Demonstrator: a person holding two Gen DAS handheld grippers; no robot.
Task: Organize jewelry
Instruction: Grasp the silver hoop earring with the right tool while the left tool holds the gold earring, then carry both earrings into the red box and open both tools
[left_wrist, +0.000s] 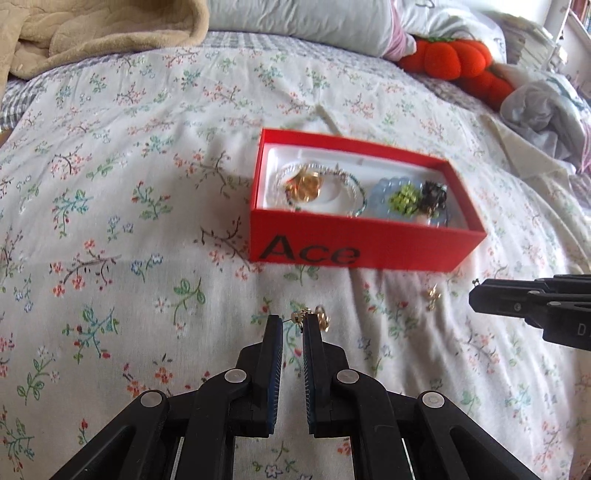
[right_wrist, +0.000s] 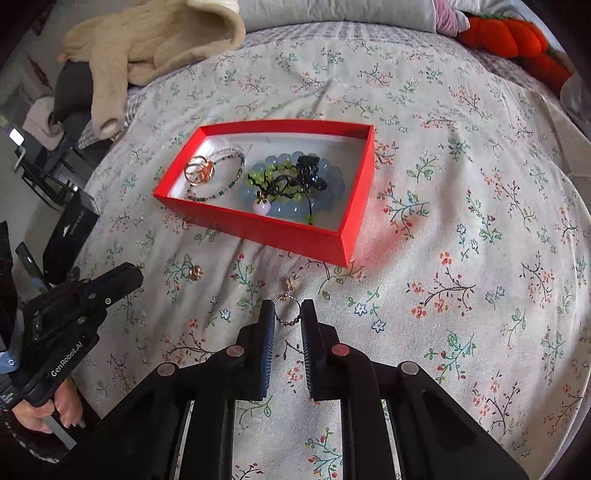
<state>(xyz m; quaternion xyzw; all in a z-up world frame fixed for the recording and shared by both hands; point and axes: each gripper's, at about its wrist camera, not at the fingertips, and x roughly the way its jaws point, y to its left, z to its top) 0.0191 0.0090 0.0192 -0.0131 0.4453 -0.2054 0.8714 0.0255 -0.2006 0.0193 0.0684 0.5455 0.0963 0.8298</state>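
My left tongs (left_wrist: 293, 322) are clenched on a small gold earring (left_wrist: 320, 318) just above the flowered bedspread (left_wrist: 110, 221), near the front wall of the red box (left_wrist: 365, 248), while a second gold earring (left_wrist: 433, 295) lies on the bed between them and my right tongs (right_wrist: 288, 309). My right tongs grasp a hoop earring with dark beads (right_wrist: 287, 309), pinched between the pads. The box already holds a beaded bracelet (right_wrist: 221, 173), gold rings (right_wrist: 199, 171) and a blue bead bracelet (right_wrist: 325, 184).
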